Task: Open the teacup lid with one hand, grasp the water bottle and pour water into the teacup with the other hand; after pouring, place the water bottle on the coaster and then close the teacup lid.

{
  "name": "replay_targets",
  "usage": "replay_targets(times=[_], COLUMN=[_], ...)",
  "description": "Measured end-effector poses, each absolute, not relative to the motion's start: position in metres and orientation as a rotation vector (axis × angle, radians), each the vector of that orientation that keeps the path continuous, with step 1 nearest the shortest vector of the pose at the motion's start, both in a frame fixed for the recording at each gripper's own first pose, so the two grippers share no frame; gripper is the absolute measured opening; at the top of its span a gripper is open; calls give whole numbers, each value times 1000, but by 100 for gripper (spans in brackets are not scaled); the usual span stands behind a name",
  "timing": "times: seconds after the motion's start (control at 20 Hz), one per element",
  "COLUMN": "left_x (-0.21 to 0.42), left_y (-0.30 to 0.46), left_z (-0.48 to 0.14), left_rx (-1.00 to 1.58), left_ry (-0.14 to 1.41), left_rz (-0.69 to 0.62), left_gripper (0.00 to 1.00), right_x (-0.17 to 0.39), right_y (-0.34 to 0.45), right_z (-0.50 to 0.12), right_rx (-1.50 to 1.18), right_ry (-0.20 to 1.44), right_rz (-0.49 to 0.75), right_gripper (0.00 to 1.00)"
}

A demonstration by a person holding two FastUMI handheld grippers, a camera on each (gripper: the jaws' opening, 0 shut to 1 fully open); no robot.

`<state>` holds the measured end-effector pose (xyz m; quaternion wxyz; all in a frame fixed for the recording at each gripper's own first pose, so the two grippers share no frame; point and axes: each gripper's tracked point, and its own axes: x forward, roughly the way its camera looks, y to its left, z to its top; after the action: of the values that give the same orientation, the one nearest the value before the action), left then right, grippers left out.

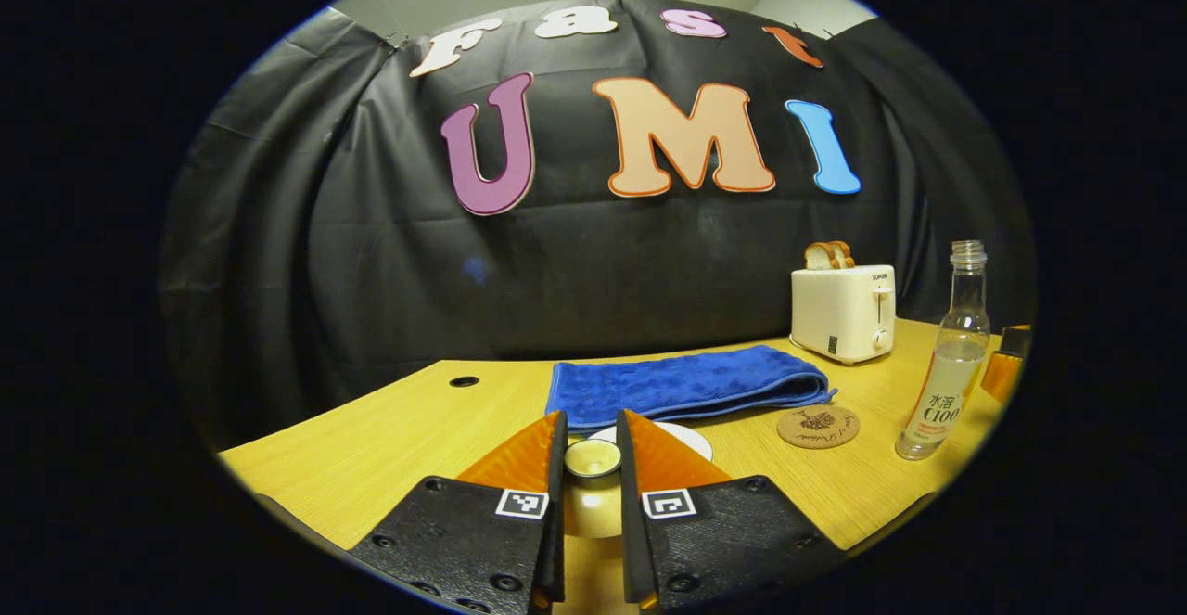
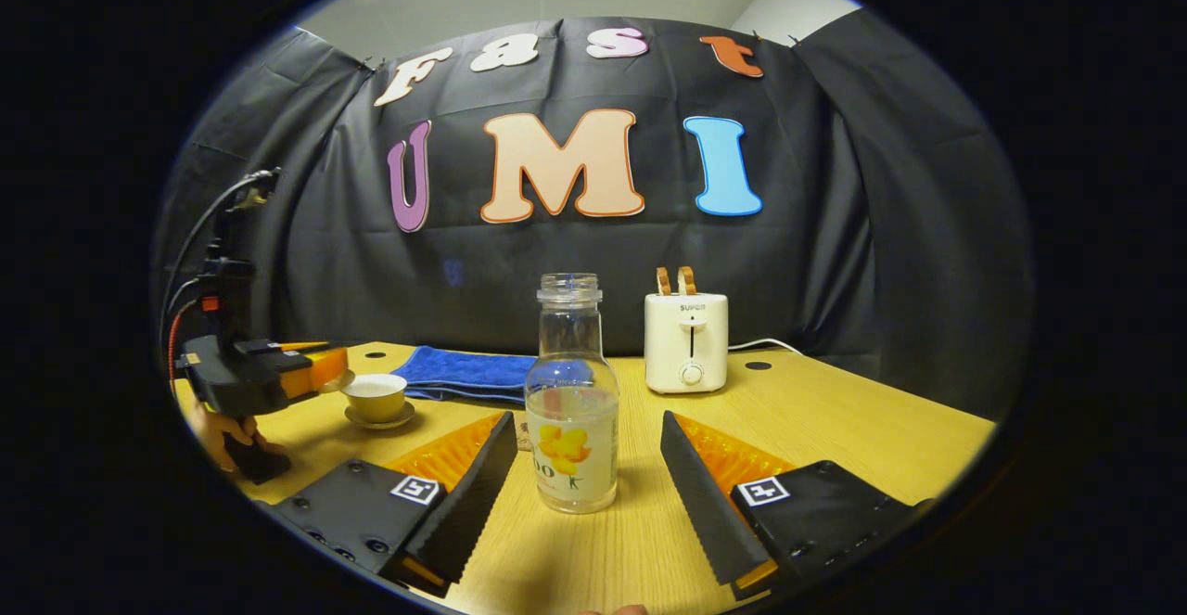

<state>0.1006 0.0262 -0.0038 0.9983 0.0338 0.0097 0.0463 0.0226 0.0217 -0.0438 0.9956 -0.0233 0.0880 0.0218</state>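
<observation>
left gripper view: my left fingers (image 1: 592, 462) are drawn in close on the knob of the teacup lid (image 1: 593, 457), one on each side, both pressing it. the lid sits between the tips, and below it i can just see the pale body of the teacup (image 1: 593, 513) and a sliver of white saucer (image 1: 691, 437) past the right tip. beyond lies a folded blue towel (image 1: 686, 385), then to the right a round coaster (image 1: 818, 427) flat on the tabletop (image 1: 389, 439), and further right the water bottle (image 1: 948, 365) standing upright, apart from the coaster. a white toaster (image 1: 842, 313) with bread in it stands behind.

in the right gripper view my right fingers (image 2: 589, 467) are spread wide and level, low over the tabletop, with the water bottle standing upright between them, capless and nearer the left finger; neither finger touches it. at far left my other gripper reaches in over the teacup on its saucer, held from below by a hand (image 2: 227, 439), with cables running up from its body. the towel lies behind the cup, the toaster behind the bottle to the right.
</observation>
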Motion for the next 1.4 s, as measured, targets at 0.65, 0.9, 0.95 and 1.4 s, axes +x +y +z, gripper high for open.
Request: replay_targets(times=[0.65, 0.9, 0.95, 1.4], left_x=[49, 41, 40, 41], left_y=[54, 61, 62, 62], left_z=[-2, -2, -4, -4], left_rx=[0, 2, 1, 1], left_ry=[-1, 1, 0, 0], left_rz=[141, 146, 147, 127], left_gripper=[22, 22, 23, 22], right_x=[73, 81, 82, 98], right_y=[25, 27, 27, 51], right_z=[-55, -56, -56, -59], right_rx=[-50, -54, -56, -171], right_ry=[184, 182, 180, 177], right_rz=[-1, -7, -10, 7], right_gripper=[96, 95, 88, 76])
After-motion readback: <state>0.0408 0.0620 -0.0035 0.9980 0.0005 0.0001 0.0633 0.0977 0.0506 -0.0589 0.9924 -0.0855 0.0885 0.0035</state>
